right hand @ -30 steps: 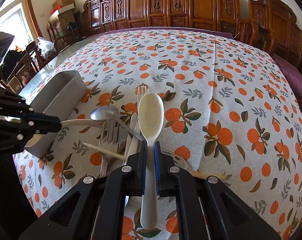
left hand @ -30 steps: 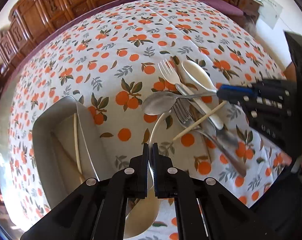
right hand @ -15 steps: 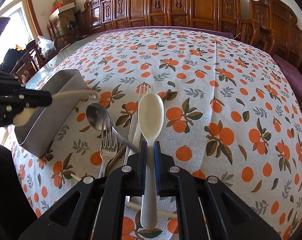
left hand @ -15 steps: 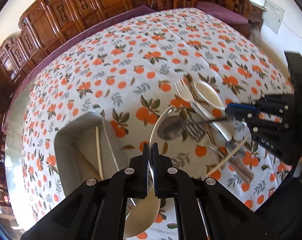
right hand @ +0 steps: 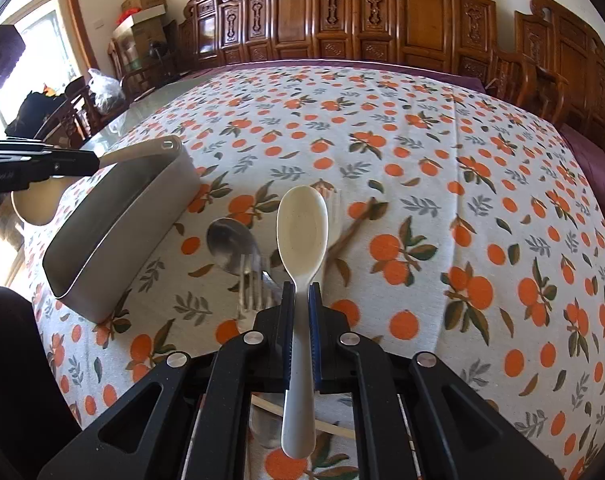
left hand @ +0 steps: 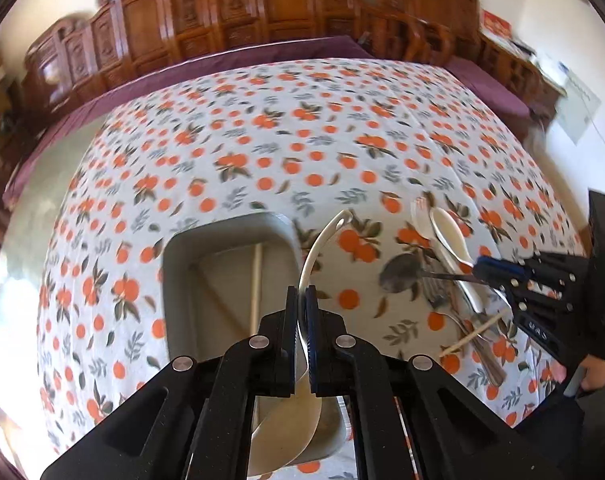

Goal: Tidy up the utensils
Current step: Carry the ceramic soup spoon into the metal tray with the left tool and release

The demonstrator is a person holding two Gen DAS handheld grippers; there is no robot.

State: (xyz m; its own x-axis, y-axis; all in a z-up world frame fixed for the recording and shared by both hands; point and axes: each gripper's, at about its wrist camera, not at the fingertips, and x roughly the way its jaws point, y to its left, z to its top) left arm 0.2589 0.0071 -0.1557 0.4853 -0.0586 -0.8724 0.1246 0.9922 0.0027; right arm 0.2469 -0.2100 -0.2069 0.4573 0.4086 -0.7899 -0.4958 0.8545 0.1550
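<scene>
A cream ladle [left hand: 316,256] is clamped in the left gripper [left hand: 301,300] over the grey tray [left hand: 170,280], one chopstick [left hand: 255,280] inside. A white spoon [right hand: 301,240] is clamped in the right gripper [right hand: 301,292]; a metal spoon [right hand: 230,246] and fork [right hand: 250,284] are left on the desk [right hand: 422,160].

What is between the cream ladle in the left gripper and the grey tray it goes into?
Nothing visible. The cream ladle hangs over the open grey rectangular tray, which holds only a wooden chopstick lying flat along its floor.
</scene>
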